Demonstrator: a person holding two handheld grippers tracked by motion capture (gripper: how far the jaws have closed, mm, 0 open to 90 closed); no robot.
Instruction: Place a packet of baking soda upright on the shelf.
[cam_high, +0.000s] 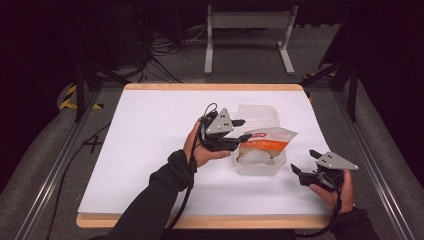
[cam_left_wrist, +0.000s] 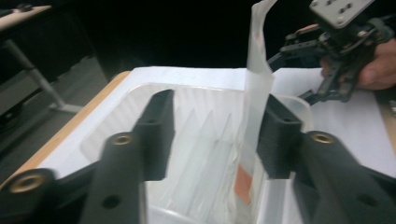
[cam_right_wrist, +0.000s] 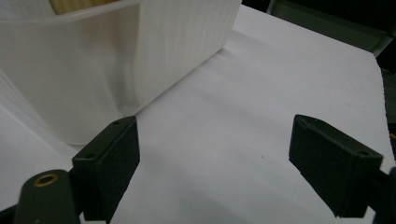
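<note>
High view: a translucent plastic container (cam_high: 260, 162) is seen on the white worktop (cam_high: 150, 150), with an orange-and-white packet (cam_high: 265, 145) lying in it. The left claw (cam_high: 241, 130) is held over the container's left rim, released, the packet's film touching one jaw. The right claw (cam_high: 306, 162) is held released, just right of the container.

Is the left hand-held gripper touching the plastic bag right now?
Touching. In the left gripper view, the bag lies against the inner face of one jaw of the left hand-held gripper; the other jaw stands clear.
</note>
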